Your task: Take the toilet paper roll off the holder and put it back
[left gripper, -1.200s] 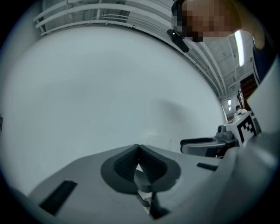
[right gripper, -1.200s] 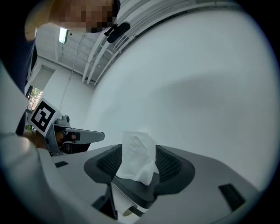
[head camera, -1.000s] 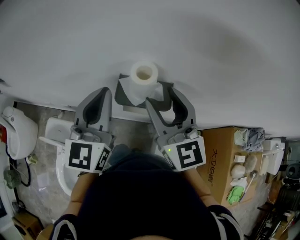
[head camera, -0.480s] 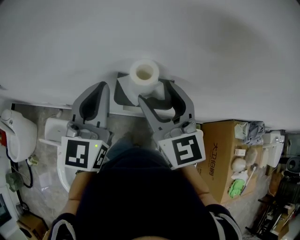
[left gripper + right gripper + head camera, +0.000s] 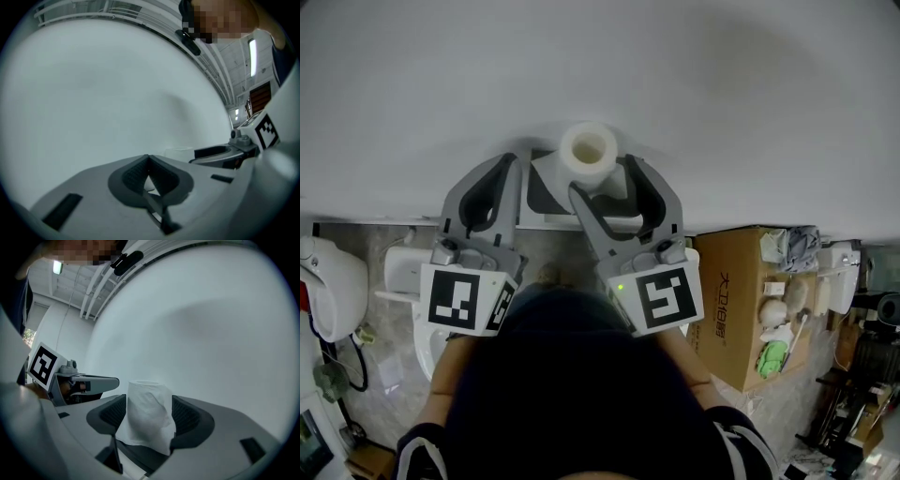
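The white toilet paper roll (image 5: 588,148) stands upright on a dark grey holder (image 5: 539,192) fixed to the white wall, with a loose sheet hanging down. My right gripper (image 5: 602,176) is open, one jaw on each side of the roll. In the right gripper view the roll (image 5: 147,416) fills most of the gap between the ribbed pads (image 5: 186,416), which do not visibly press on it. My left gripper (image 5: 508,167) is just left of the holder, its tips together on nothing. In the left gripper view its jaws (image 5: 149,159) meet, and the roll (image 5: 179,152) shows beyond.
The white wall (image 5: 722,94) is right behind the roll. Below on the floor are a white toilet (image 5: 408,281) at the left and an open cardboard box (image 5: 733,300) of small items at the right. A white fixture (image 5: 328,277) sits at the far left.
My right gripper has moved left and toward the wall with its jaws spread wider, so they now flank the roll. The left gripper has edged up toward the wall.
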